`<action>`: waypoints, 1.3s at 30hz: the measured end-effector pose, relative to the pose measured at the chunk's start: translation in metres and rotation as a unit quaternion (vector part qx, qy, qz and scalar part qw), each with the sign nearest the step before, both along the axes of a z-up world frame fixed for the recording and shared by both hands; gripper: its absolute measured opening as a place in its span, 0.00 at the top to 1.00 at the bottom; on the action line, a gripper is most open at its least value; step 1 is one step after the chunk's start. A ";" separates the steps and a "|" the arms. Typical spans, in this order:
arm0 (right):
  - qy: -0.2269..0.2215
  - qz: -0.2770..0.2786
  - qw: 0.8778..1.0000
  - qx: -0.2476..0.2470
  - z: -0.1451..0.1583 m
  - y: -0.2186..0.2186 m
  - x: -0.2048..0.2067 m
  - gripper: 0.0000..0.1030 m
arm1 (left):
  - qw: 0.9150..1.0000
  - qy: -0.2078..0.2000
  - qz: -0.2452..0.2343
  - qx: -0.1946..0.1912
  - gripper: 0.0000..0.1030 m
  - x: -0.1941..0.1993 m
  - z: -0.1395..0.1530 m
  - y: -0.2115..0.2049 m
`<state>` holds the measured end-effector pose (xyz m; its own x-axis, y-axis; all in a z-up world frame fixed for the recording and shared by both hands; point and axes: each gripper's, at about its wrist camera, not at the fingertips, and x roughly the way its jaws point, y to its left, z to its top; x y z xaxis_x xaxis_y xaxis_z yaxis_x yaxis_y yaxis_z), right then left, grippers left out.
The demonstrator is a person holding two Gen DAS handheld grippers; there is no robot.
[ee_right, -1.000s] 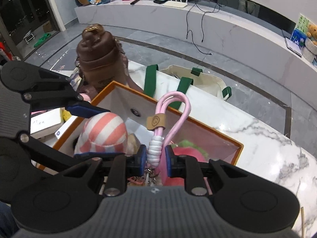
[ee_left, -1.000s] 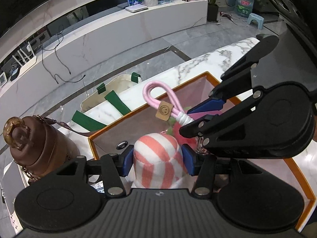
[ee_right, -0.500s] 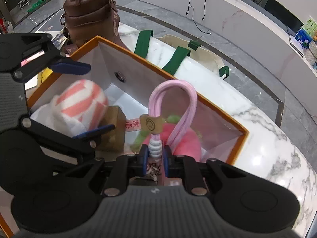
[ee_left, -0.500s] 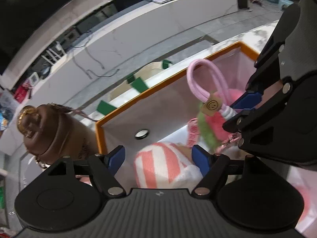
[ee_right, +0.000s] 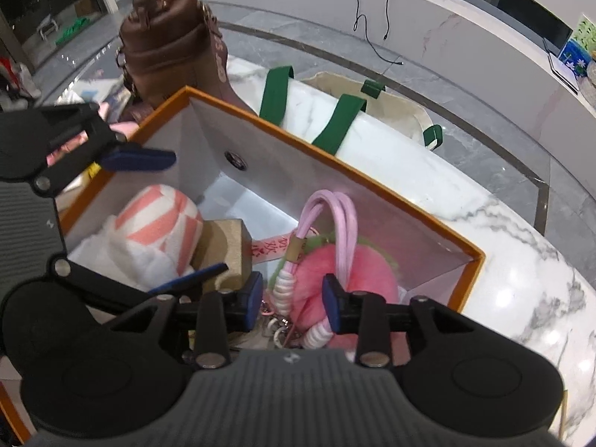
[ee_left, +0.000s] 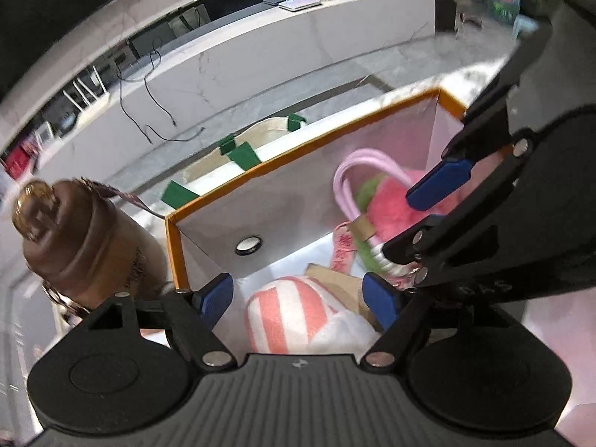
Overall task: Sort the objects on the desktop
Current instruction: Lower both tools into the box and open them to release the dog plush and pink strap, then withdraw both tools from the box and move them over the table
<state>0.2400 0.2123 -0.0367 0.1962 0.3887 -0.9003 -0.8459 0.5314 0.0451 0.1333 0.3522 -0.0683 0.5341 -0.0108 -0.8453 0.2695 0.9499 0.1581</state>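
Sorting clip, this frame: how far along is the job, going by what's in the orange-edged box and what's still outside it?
Done: the striped plush and pink pompom charm lie inside the box. In hand: nothing; the left hand-held gripper is open over the plush, and the right hand-held gripper is opening, its pads off the charm's cord. Left: the brown bottle and tote bag remain outside.

Striped plush (ee_left: 287, 313) bottom hidden behind gripper body. Keychain clasp (ee_right: 277, 329) tangled, too small to read. Red tag (ee_right: 273, 247) text illegible. Brown bottle (ee_left: 80, 240) motion-blurred, label unreadable.
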 end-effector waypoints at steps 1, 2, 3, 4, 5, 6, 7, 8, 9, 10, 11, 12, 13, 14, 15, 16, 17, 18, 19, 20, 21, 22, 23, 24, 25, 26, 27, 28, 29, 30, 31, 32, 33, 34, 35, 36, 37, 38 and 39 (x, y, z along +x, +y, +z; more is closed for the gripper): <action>0.002 -0.005 1.000 0.009 0.002 -0.002 0.000 0.59 | 1.000 0.000 0.001 -0.014 0.12 0.000 0.003 0.003; 0.004 -0.010 1.000 0.019 0.006 -0.005 -0.001 0.58 | 1.000 0.000 -0.001 -0.024 0.12 0.000 0.005 0.007; 0.005 -0.014 1.000 0.026 0.008 -0.008 -0.002 0.58 | 0.999 -0.002 0.000 -0.033 0.12 -0.001 0.008 0.011; 0.006 -0.019 0.999 0.033 0.011 -0.010 -0.002 0.58 | 0.999 -0.005 0.002 -0.039 0.12 -0.002 0.011 0.013; 0.005 -0.022 0.999 0.038 0.015 -0.013 -0.003 0.58 | 0.999 -0.009 0.003 -0.044 0.12 -0.004 0.015 0.015; 0.004 -0.026 0.999 0.043 0.017 -0.015 -0.003 0.58 | 0.999 -0.013 0.003 -0.047 0.12 -0.006 0.019 0.016; 0.004 -0.031 0.998 0.049 0.020 -0.018 -0.003 0.58 | 0.999 -0.018 0.003 -0.049 0.12 -0.008 0.023 0.017; 0.004 -0.034 0.998 0.052 0.023 -0.021 -0.003 0.58 | 0.999 -0.022 0.000 -0.050 0.12 -0.010 0.027 0.016; 0.003 -0.036 0.998 0.056 0.026 -0.023 -0.004 0.57 | 0.998 -0.026 -0.004 -0.050 0.12 -0.013 0.030 0.015; 0.001 -0.038 0.998 0.058 0.027 -0.025 -0.004 0.57 | 0.998 -0.029 -0.005 -0.050 0.12 -0.014 0.033 0.015; -0.001 -0.039 0.997 0.059 0.030 -0.028 -0.005 0.57 | 0.998 -0.032 -0.010 -0.050 0.12 -0.015 0.035 0.014; -0.001 -0.040 0.997 0.061 0.030 -0.030 -0.004 0.57 | 0.998 -0.035 -0.013 -0.048 0.12 -0.016 0.038 0.013; -0.002 -0.040 0.997 0.063 0.031 -0.031 -0.005 0.57 | 0.998 -0.037 -0.015 -0.046 0.12 -0.017 0.040 0.012; -0.003 -0.041 0.997 0.066 0.033 -0.033 -0.004 0.57 | 0.998 -0.040 -0.017 -0.045 0.12 -0.018 0.043 0.010; -0.003 -0.043 0.997 0.069 0.034 -0.035 -0.005 0.57 | 0.998 -0.042 -0.023 -0.044 0.12 -0.018 0.044 0.010; -0.003 -0.044 0.996 0.072 0.036 -0.037 -0.005 0.57 | 0.998 -0.045 -0.029 -0.044 0.12 -0.017 0.047 0.010; -0.004 -0.046 0.996 0.076 0.039 -0.040 -0.006 0.57 | 0.997 -0.047 -0.034 -0.045 0.12 -0.018 0.050 0.009; -0.005 -0.047 0.996 0.079 0.041 -0.043 -0.006 0.57 | 0.997 -0.050 -0.035 -0.048 0.12 -0.019 0.053 0.008; -0.006 -0.049 0.995 0.084 0.043 -0.046 -0.007 0.57 | 0.997 -0.052 -0.039 -0.051 0.12 -0.020 0.055 0.008; -0.007 -0.052 0.995 0.090 0.045 -0.049 -0.007 0.56 | 0.996 -0.053 -0.039 -0.056 0.12 -0.020 0.058 0.008; -0.007 -0.055 0.994 0.095 0.047 -0.052 -0.007 0.56 | 0.996 -0.055 -0.038 -0.059 0.12 -0.020 0.060 0.009; -0.006 -0.057 0.993 0.100 0.049 -0.055 -0.008 0.56 | 0.996 -0.057 -0.037 -0.061 0.12 -0.020 0.062 0.009; -0.005 -0.058 0.993 0.103 0.050 -0.057 -0.008 0.56 | 0.996 -0.060 -0.035 -0.064 0.12 -0.021 0.064 0.011; -0.006 -0.059 0.993 0.106 0.052 -0.059 -0.009 0.56 | 0.995 -0.061 -0.032 -0.065 0.12 -0.022 0.066 0.012; -0.008 -0.059 0.992 0.109 0.054 -0.062 -0.011 0.56 | 0.995 -0.062 -0.029 -0.067 0.12 -0.022 0.067 0.013; -0.010 -0.061 0.992 0.113 0.056 -0.066 -0.013 0.56 | 0.995 -0.063 -0.030 -0.069 0.12 -0.022 0.068 0.014; -0.010 -0.063 0.991 0.117 0.058 -0.069 -0.014 0.56 | 0.995 -0.063 -0.029 -0.070 0.12 -0.023 0.069 0.015; -0.010 -0.065 0.990 0.124 0.060 -0.073 -0.015 0.56 | 0.995 -0.063 -0.031 -0.070 0.12 -0.023 0.070 0.015; -0.009 -0.070 0.989 0.132 0.062 -0.078 -0.017 0.56 | 0.995 -0.063 -0.033 -0.070 0.12 -0.024 0.071 0.016; -0.008 -0.074 0.987 0.140 0.065 -0.083 -0.019 0.56 | 0.995 -0.063 -0.037 -0.068 0.12 -0.025 0.072 0.015; -0.007 -0.079 0.986 0.149 0.068 -0.088 -0.020 0.55 | 0.995 -0.064 -0.038 -0.066 0.12 -0.025 0.073 0.014; -0.008 -0.085 0.984 0.159 0.071 -0.095 -0.022 0.55 | 0.995 -0.065 -0.043 -0.064 0.12 -0.026 0.073 0.014; -0.010 -0.090 0.982 0.167 0.073 -0.100 -0.024 0.53 | 0.995 -0.067 -0.047 -0.063 0.12 -0.027 0.075 0.013; -0.012 -0.095 0.980 0.174 0.075 -0.106 -0.026 0.53 | 0.994 -0.069 -0.048 -0.063 0.12 -0.029 0.076 0.012; -0.015 -0.099 0.979 0.179 0.078 -0.112 -0.029 0.53 | 0.994 -0.074 -0.049 -0.065 0.12 -0.030 0.078 0.011; -0.022 -0.102 0.978 0.181 0.080 -0.118 -0.031 0.52 | 0.993 -0.078 -0.050 -0.069 0.12 -0.032 0.081 0.012; -0.029 -0.103 0.978 0.178 0.082 -0.123 -0.034 0.52 | 0.992 -0.082 -0.055 -0.074 0.12 -0.034 0.083 0.011; -0.039 -0.104 0.979 0.173 0.085 -0.128 -0.036 0.52 | 0.992 -0.085 -0.059 -0.077 0.12 -0.036 0.085 0.011; -0.048 -0.106 0.978 0.171 0.088 -0.133 -0.038 0.52 | 0.991 -0.089 -0.060 -0.080 0.12 -0.038 0.088 0.011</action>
<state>0.2018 0.0798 0.0518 0.3818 0.6051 -0.6986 -0.7268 0.6635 0.1774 0.0953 0.3628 0.0194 0.6610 -0.2095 -0.7205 0.3638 0.9293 0.0635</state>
